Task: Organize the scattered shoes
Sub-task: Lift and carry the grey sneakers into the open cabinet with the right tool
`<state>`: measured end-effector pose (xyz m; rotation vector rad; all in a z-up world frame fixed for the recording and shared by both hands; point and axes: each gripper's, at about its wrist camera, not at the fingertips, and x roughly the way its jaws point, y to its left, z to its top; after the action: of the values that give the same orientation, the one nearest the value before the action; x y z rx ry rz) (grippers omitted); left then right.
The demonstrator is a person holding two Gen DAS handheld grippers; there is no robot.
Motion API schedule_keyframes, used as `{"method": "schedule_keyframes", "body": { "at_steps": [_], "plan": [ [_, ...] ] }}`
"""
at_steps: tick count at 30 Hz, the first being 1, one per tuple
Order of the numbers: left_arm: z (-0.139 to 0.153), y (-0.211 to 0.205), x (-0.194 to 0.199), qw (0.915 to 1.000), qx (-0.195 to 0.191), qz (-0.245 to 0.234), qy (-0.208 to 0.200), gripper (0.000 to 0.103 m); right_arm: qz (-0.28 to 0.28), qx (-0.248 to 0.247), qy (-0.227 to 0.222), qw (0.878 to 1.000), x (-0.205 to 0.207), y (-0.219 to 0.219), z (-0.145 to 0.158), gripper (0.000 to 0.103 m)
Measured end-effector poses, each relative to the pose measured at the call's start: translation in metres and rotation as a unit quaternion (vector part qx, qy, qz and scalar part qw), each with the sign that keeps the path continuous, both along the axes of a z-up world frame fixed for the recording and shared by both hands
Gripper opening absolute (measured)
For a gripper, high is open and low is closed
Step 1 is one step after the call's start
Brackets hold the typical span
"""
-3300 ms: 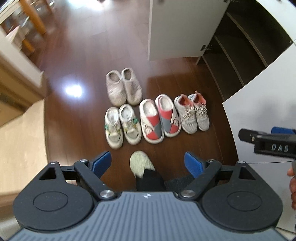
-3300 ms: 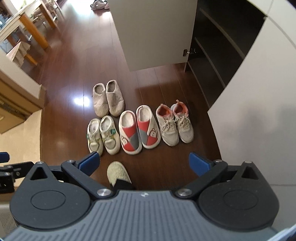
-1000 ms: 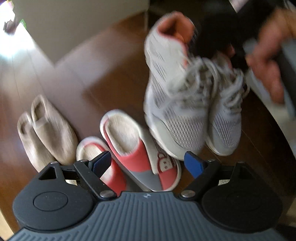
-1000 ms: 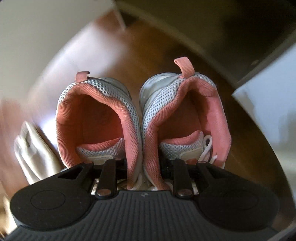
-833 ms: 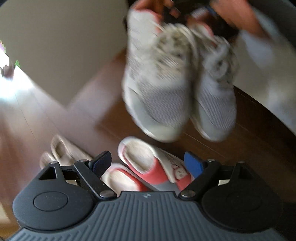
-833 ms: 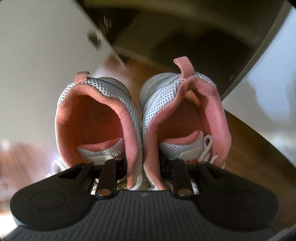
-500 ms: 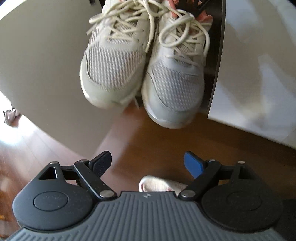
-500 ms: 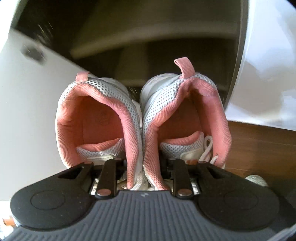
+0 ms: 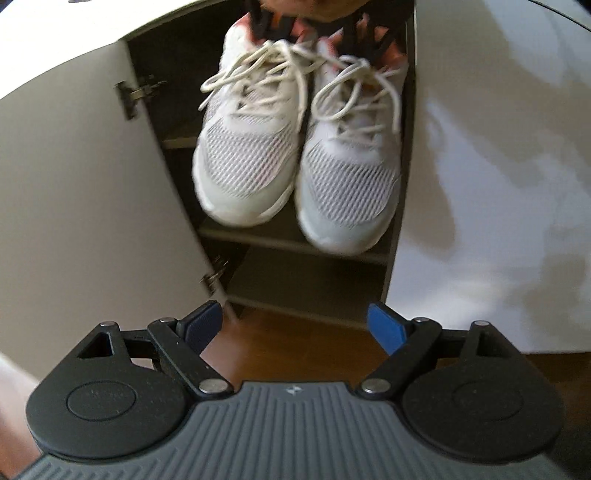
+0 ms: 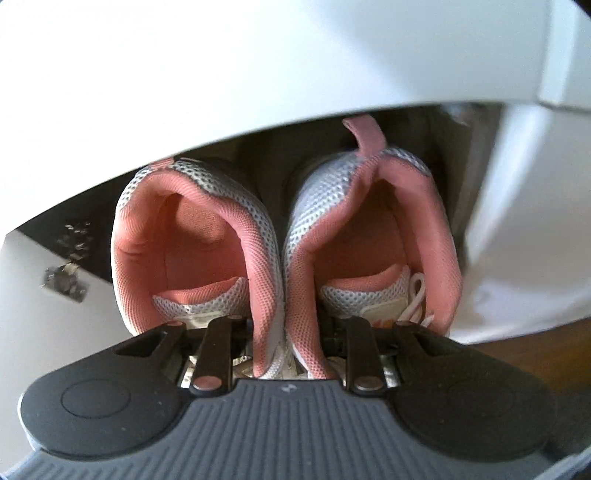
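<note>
A: Lifted since a second ago: pair of grey mesh sneakers (image 9: 243, 166), no longer hanging over the slippers on the floor, now hanging before the open shoe cabinet (image 9: 314, 284). Entering as item one?

B: Entering. Hanging toes down, heels up, well ahead of and above the left gripper (image 9: 295, 321) jaws. Laces (image 9: 258, 70) dangling loose. Covering part of a dark shelf (image 9: 286, 240) behind the toes.

A: Holding by what?

B: Right gripper (image 10: 286, 343), reaching in from above. Jaws drawn narrow, one finger (image 10: 218, 354) going down inside each shoe, squeezing the two pink inner collar walls (image 10: 266, 258) together between them. Fingertips hiding inside the shoes. Pull tab (image 10: 364, 133) on the heel beyond the right jaw standing up; the other heel tucking under the white panel edge (image 10: 258, 74) above.

A: Left gripper, item two?

B: Standing wide apart, blue pads (image 9: 388, 326) showing, gripping nothing. Only brown floor (image 9: 295, 350) and the cabinet's bottom edge appearing between the jaws.

A: Surroundings?

B: Listing:
- white cabinet door (image 9: 74, 192), swung open, beyond the left jaw;
- two metal hinges (image 9: 133, 92) along its inner edge;
- white side panel (image 9: 498, 166), beyond the right jaw;
- a hand (image 9: 306, 7), partly showing at the top edge over the sneakers, blurring.

A: Sneakers touching any shelf?

B: Not telling from these views; appearing to be hanging free in front of the opening.
</note>
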<state>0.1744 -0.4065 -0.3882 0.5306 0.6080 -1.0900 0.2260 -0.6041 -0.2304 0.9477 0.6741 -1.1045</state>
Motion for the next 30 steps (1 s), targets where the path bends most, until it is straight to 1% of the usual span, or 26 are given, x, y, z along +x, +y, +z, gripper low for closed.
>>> {"method": "schedule_keyframes", "body": {
  "at_steps": [3,5,8,10,12,13,14,16,21,23,27,30],
  "plan": [
    [-0.007,-0.025,0.007,0.9999,-0.010,-0.003,0.009,0.088,-0.009,-0.008,0.022,1.000,0.016,-0.012,-0.010,0.021],
    [-0.005,-0.037,0.013,0.9998,-0.018,-0.002,0.012,0.088,-0.009,-0.027,0.038,0.999,0.029,-0.011,-0.012,0.023],
    [-0.003,-0.046,0.014,0.9994,-0.029,-0.003,0.018,0.088,-0.006,-0.038,0.050,0.998,0.045,-0.007,-0.014,0.025],
    [-0.004,-0.049,0.015,0.9993,-0.033,-0.001,0.019,0.088,0.003,-0.046,0.068,0.997,0.060,-0.002,-0.014,0.027],
    [-0.008,-0.056,0.022,0.9991,-0.034,0.005,0.026,0.088,0.005,-0.048,0.080,0.996,0.071,0.002,-0.014,0.028],
    [-0.011,-0.059,0.029,0.9988,-0.034,0.008,0.035,0.091,0.004,-0.049,0.086,0.995,0.075,0.004,-0.013,0.028],
    [-0.016,-0.063,0.037,0.9981,-0.033,0.010,0.051,0.093,0.003,-0.050,0.090,0.995,0.079,0.005,-0.012,0.028],
    [-0.022,-0.065,0.045,0.9970,-0.031,0.010,0.070,0.092,-0.003,-0.053,0.103,0.993,0.092,0.009,-0.010,0.029],
    [-0.035,-0.076,0.060,0.9968,-0.023,-0.010,0.076,0.092,-0.021,-0.069,0.124,0.990,0.115,0.016,-0.003,0.033],
    [-0.035,-0.083,0.072,0.9975,-0.029,-0.023,0.060,0.092,-0.032,-0.073,0.130,0.988,0.125,0.020,-0.001,0.035],
    [-0.030,-0.093,0.088,0.9987,-0.021,-0.041,0.022,0.094,-0.045,-0.075,0.134,0.987,0.140,0.026,0.004,0.039],
    [-0.027,-0.096,0.093,0.9985,-0.014,-0.053,0.007,0.094,-0.042,-0.086,0.136,0.986,0.150,0.034,0.008,0.045]
  ]
}}
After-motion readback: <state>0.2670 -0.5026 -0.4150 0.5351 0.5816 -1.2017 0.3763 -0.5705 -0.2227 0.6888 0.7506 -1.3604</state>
